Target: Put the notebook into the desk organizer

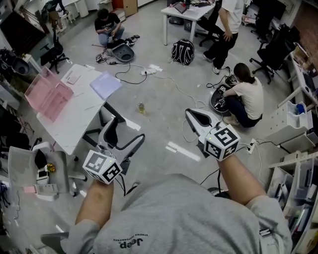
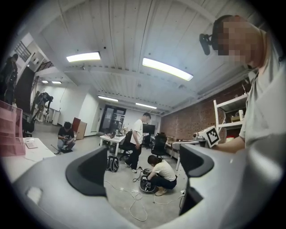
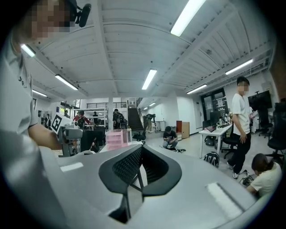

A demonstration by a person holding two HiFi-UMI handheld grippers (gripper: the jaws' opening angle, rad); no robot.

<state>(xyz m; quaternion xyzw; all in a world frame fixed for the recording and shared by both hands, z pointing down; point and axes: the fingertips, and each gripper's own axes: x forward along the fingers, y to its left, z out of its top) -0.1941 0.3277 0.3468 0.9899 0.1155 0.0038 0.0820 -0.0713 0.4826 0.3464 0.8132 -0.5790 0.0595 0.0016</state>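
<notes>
**A:** What are the two grippers doing?

**B:** The left gripper (image 1: pixel 126 131) is released. Its jaws stand wide apart, and its own view shows only floor and distant people in the gap. The right gripper (image 1: pixel 193 115) is clenched, with its jaws pressed together on nothing.

**A:** Where are they?

**B:** Both are in the air over the grey floor (image 1: pixel 164 99), well apart from the white surface (image 1: pixel 74 119) at the left.

**A:** And the notebook?

**B:** The lilac notebook (image 1: pixel 105 84) lies flat at the far corner of that surface. It is near the pink desk organizer (image 1: pixel 47 94), apart from it and not in it.

**A:** Is there any writing you can read?

**B:** "Jeep" is on the grey shirt (image 1: pixel 164 213) of the person holding the grippers, upside down in the head view. A smaller line beside it is too fine to read. The left marker cube (image 1: pixel 102 166) and the right marker cube (image 1: pixel 222 143) carry black square patterns and no letters. That makes two cubes, one on each gripper.

**A:** What else can you count?

**B:** There are three other people. One seated person (image 1: pixel 108 25) is on the floor at the back. One standing person (image 1: pixel 228 25) is by a white table (image 1: pixel 186 15). One crouching person (image 1: pixel 247 96) bends over a round black device. One black backpack (image 1: pixel 183 52) stands on the floor. One small drink container (image 1: pixel 141 107) sits on the floor between the surface and the grippers, and I cannot tell whether it is a can or a bottle.
</notes>
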